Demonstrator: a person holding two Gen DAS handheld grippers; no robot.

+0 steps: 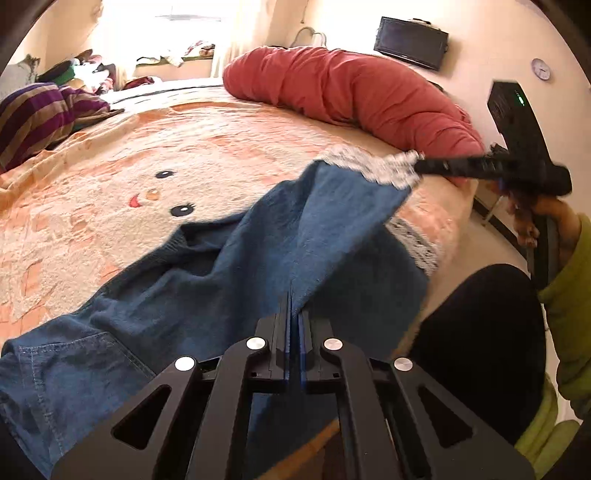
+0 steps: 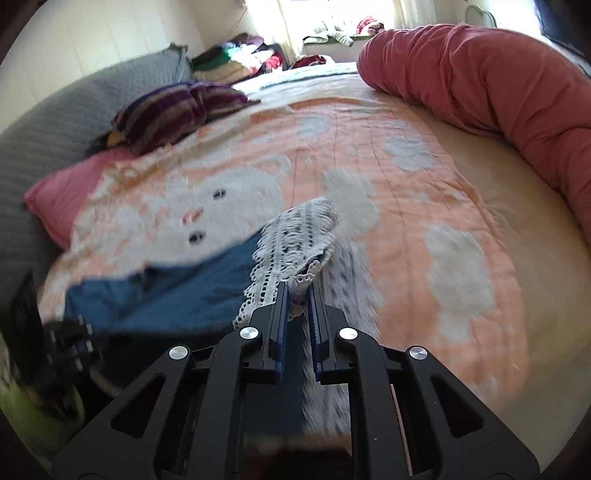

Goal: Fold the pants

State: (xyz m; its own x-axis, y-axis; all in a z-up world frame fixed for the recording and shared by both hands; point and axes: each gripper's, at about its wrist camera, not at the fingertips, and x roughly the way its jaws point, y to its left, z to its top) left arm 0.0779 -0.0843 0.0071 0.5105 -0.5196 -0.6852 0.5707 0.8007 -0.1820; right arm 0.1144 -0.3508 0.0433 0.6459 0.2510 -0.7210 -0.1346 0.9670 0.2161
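Blue pants (image 1: 229,266) lie across the peach blanket (image 1: 110,184) on the bed, one leg lifted. My left gripper (image 1: 294,295) is clamped on a denim fold near the bed edge. My right gripper (image 2: 298,291) pinches the white lace cuff (image 2: 295,236), raised above the blanket, red bolster (image 1: 351,88) beyond

Daylight is streaming from the overexposed window (image 1: 192,22); fisheye edges are curving darkly, and motion blur is smearing the right-wrist view.

Sunlit window (image 1: 184,22), cream walls, wall TV (image 1: 410,42) (clock (image 1: 541,69) beside), bed (image 2: 424,155).
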